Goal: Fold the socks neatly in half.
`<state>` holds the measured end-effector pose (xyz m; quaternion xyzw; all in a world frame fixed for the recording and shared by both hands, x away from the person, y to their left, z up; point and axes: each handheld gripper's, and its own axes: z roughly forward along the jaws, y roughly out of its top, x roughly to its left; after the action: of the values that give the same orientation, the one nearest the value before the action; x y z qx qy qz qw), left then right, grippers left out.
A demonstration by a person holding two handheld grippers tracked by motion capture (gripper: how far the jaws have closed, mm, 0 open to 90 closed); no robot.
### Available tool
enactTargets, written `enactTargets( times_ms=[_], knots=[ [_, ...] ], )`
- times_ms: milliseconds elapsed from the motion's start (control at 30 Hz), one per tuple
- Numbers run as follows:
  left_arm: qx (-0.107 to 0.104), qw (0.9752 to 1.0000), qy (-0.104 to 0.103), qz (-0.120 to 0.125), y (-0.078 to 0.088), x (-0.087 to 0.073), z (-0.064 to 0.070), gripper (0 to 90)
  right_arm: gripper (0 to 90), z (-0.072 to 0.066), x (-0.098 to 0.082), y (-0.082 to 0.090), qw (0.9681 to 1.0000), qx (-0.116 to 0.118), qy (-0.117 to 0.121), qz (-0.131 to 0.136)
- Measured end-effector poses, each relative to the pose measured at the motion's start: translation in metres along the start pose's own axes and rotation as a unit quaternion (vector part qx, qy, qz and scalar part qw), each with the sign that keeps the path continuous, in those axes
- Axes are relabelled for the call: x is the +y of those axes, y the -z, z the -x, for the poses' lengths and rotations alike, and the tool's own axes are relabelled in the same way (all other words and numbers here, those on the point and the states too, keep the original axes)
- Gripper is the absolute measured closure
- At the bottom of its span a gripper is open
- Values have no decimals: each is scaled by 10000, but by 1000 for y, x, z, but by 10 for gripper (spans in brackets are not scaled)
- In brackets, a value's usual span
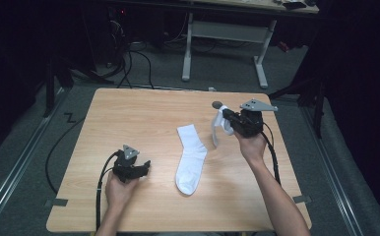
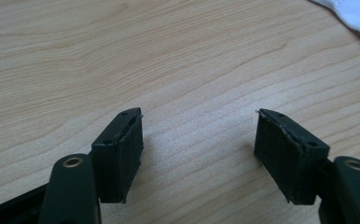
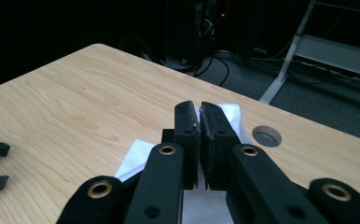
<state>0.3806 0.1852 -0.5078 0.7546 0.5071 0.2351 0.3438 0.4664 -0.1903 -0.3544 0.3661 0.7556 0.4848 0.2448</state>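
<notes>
One white sock [image 1: 190, 160] lies flat on the middle of the wooden table [image 1: 129, 113], toe toward the front edge. A second white sock [image 1: 216, 130] hangs above the table to its right, pinched in my right gripper [image 1: 226, 117], which is lifted off the surface. In the right gripper view the jaws [image 3: 199, 109] are shut on a thin fold of that white sock [image 3: 134, 156]. My left gripper [image 1: 142, 167] sits low at the front left of the table, left of the flat sock. Its jaws [image 2: 199, 121] are open with only bare wood between them; a sock edge [image 2: 357, 14] shows at the top right.
A grey round cable hole [image 1: 217, 104] sits in the table near the far right, also seen beyond the right jaws as a grey hole [image 3: 266, 135]. A white-legged desk [image 1: 225, 34] and cables stand on the floor behind the table. Black cables trail from both grippers.
</notes>
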Motion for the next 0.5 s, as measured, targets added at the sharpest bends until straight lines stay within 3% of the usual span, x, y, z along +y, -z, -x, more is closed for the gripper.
enactTargets(
  times_ms=[300,500],
  knots=[
    [-25,10000,-20,10,0,0,1,332,861,-16,24,-14,9999,84,126,-8],
    [-30,10000,-21,6,0,0,1,332,861,-27,42,-33,9997,87,196,-101]
  ],
)
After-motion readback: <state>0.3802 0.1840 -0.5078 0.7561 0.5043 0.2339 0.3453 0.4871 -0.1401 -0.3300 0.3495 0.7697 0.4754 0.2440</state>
